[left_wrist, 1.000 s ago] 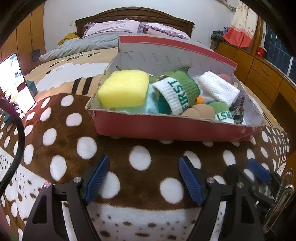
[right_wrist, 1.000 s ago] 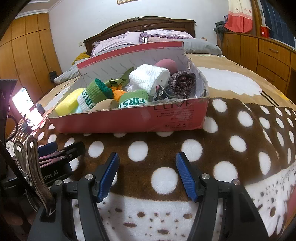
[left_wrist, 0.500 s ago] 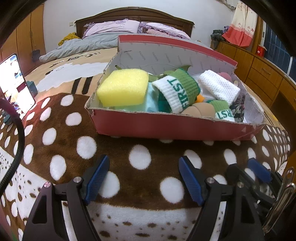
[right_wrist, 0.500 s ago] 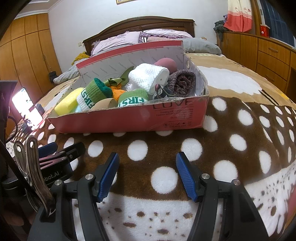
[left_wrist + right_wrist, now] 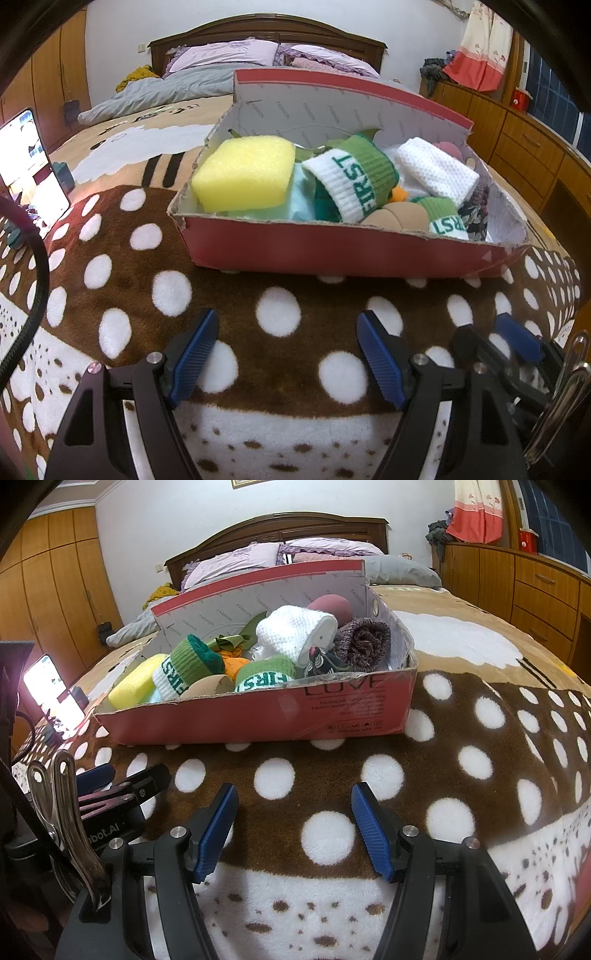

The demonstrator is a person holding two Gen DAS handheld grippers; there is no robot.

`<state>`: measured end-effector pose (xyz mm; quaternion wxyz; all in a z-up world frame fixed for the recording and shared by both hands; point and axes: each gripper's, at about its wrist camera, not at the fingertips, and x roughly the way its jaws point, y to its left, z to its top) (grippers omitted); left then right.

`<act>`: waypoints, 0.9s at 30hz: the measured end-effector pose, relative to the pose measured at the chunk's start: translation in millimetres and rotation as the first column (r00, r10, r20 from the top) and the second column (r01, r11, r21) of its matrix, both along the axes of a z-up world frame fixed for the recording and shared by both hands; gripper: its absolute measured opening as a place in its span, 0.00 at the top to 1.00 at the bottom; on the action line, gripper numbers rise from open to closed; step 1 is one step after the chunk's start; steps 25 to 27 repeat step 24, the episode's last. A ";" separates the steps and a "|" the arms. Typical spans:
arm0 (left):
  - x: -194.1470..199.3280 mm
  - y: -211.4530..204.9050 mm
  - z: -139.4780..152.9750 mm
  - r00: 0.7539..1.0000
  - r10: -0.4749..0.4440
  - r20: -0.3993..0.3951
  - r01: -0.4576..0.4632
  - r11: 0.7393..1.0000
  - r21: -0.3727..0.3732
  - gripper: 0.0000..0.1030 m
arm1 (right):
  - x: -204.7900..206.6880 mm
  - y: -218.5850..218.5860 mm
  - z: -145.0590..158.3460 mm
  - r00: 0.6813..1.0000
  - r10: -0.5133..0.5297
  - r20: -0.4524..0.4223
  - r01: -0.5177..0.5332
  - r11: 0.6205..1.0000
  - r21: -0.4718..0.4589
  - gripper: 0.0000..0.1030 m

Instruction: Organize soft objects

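A red cardboard box (image 5: pixel 332 251) (image 5: pixel 258 716) sits on the spotted brown blanket, lid propped up behind. Inside lie a yellow sponge (image 5: pixel 243 173) (image 5: pixel 135 683), green-and-white "FIRST" socks (image 5: pixel 351 177) (image 5: pixel 184 668), a white knit roll (image 5: pixel 436 170) (image 5: pixel 295 633), a dark knit roll (image 5: pixel 364 642), a pink ball (image 5: pixel 330 607) and other soft items. My left gripper (image 5: pixel 286 343) is open and empty, low over the blanket in front of the box. My right gripper (image 5: pixel 293 819) is open and empty beside it, also short of the box.
A lit phone (image 5: pixel 31 162) (image 5: pixel 55 698) stands at the left on the bed. Pillows and a wooden headboard (image 5: pixel 266 33) lie beyond the box. Wooden drawers (image 5: pixel 535 579) run along the right. The left gripper's body (image 5: pixel 103 797) shows at the lower left of the right wrist view.
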<state>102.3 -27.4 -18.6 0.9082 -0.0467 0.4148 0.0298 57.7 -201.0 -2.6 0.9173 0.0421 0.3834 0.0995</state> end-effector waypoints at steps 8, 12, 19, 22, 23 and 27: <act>-0.1 -0.4 -0.2 1.000 -0.001 0.000 0.001 1.000 0.001 0.21 | 0.1 -0.2 -0.2 1.000 0.000 0.000 0.000 1.000 0.000 0.36; -0.1 -0.5 -0.2 1.000 -0.001 0.000 0.001 1.000 0.001 0.21 | 0.2 -0.3 -0.2 1.000 0.000 0.000 0.000 1.000 0.000 0.36; -0.2 -0.7 -0.2 1.000 -0.001 0.000 0.001 1.000 0.002 0.21 | 0.0 -0.3 -0.4 1.000 0.000 -0.001 0.000 1.000 0.000 0.36; 0.0 -0.5 -0.4 1.000 -0.001 -0.002 0.001 1.000 0.004 0.21 | -0.5 -0.1 -0.7 1.000 0.000 -0.001 0.000 1.000 0.000 0.36; 0.2 -1.0 -0.7 1.000 -0.001 -0.003 0.001 1.000 0.005 0.21 | 0.3 -0.4 -0.3 1.000 0.000 -0.001 0.000 1.000 0.000 0.36; 0.6 -1.7 -0.9 1.000 -0.002 -0.005 0.002 1.000 0.006 0.20 | 0.3 -0.5 -0.3 1.000 0.000 -0.001 0.000 1.000 0.000 0.36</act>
